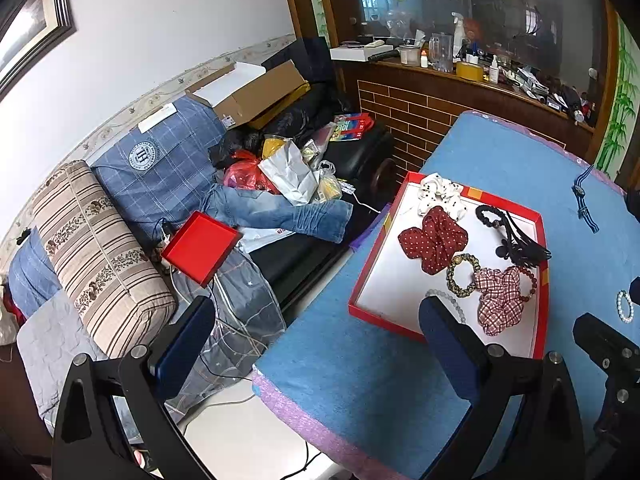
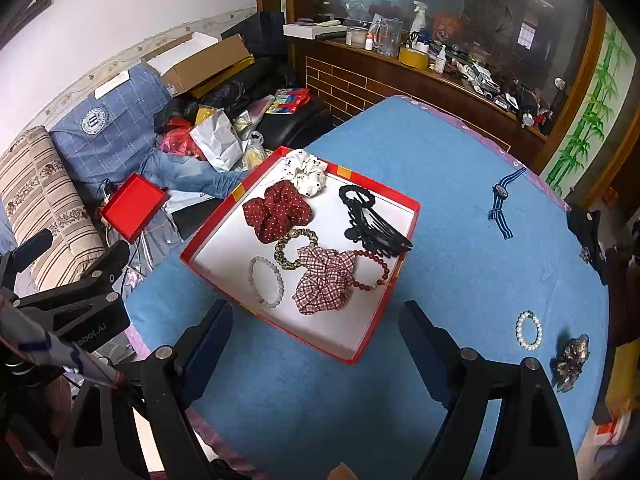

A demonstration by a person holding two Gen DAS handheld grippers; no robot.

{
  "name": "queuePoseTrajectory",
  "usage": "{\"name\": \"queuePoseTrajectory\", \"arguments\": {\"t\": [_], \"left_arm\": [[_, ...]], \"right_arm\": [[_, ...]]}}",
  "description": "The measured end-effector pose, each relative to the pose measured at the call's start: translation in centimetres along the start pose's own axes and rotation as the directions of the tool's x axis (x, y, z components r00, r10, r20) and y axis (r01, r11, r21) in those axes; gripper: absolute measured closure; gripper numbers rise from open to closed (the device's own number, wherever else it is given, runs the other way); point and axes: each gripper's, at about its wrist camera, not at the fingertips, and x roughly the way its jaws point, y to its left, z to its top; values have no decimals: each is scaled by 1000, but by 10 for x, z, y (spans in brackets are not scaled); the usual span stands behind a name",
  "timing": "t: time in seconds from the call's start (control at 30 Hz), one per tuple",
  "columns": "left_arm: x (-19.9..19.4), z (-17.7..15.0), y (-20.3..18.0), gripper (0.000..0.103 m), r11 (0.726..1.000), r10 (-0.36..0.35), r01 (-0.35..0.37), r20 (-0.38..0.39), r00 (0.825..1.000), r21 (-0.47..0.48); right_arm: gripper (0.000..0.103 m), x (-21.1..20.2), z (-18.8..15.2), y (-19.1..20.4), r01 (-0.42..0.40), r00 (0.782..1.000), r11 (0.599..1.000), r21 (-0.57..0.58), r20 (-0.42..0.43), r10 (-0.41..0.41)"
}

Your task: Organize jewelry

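Beyond tray (image 2: 370, 354) rim, bare blue tabletop (image 2: 460, 168)

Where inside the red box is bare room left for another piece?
Free: the red box's white floor along its left wall, beside the pale bead bracelet, and the near corner below the checked scrunchie. Crowded: the far and right side, around the black hair claw.

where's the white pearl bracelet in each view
Left wrist view: pearl bracelet at the far right edge, on the blue tablecloth, right of the red tray.
Right wrist view: pearl bracelet lower right, beside a dark scrunchie.
Shared landmark: the red tray.
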Motion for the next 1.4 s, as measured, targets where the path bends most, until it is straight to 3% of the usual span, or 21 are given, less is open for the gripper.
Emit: {"name": "queuePoseTrajectory", "arguments": {"t": [1.3, 1.4], "left_arm": [[37, 10, -22, 2, 992, -62, 67, -44, 997, 110], [38, 10, -30, 2, 989, -50, 52, -20, 999, 141]], "right_arm": [[15, 24, -2, -16, 68, 996, 993, 98, -63, -62], [15, 24, -6, -23, 86, 995, 988, 128, -64, -78]]}}
